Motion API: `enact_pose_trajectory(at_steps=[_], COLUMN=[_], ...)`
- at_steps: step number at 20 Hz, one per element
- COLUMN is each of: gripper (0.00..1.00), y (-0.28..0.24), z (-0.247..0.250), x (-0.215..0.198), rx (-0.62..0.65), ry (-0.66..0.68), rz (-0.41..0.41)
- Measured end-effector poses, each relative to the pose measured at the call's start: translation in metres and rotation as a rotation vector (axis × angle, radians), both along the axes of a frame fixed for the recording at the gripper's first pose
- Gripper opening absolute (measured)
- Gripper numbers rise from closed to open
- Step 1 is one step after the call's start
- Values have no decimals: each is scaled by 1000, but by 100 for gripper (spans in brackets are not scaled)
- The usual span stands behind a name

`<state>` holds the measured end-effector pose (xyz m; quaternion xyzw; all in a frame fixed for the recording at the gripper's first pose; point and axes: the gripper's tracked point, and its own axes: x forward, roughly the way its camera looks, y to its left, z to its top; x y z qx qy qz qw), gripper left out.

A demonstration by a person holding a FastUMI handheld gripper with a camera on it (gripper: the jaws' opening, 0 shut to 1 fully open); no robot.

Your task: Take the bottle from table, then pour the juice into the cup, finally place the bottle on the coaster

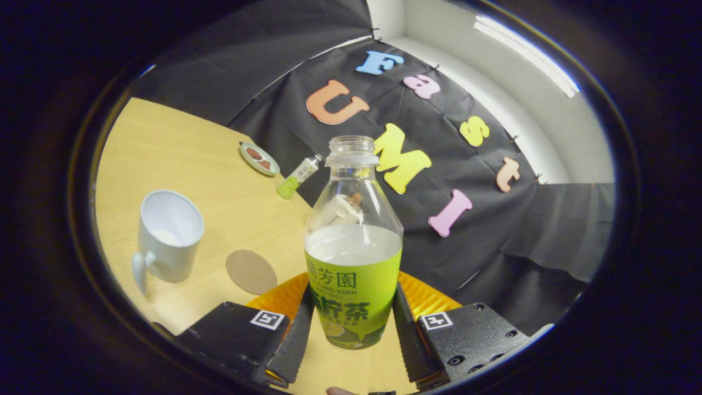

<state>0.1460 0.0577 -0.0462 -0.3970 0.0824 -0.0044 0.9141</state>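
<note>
tongs [352, 329] clamp bottle [354, 241] | wooden table [219, 186]: cup [167, 236], coaster [251, 271] | bottle seemingly lifted

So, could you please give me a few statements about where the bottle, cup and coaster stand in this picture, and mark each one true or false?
1. The bottle stands between the fingers of the gripper, both pressing on its sides. True.
2. The bottle has its cap on. False: its neck is open, with no cap on it.
3. The cup lies tipped on its side. False: it stands upright on the table, mouth open.
4. The coaster lies flat between the cup and the bottle, with nothing on it. True.
5. The bottle rests on the coaster. False: it is apart from the coaster, held in the gripper.
</note>
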Motion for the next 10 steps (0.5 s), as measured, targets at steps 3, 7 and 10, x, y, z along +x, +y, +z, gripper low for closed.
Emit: enact_pose_trajectory(at_steps=[3,7,10], gripper=[76,75,76], y=[3,7,11], z=[-1,-3,3], x=[5,1,-1], rx=[-122,-247,-345], ry=[-38,-73,-127], rz=[6,29,39])
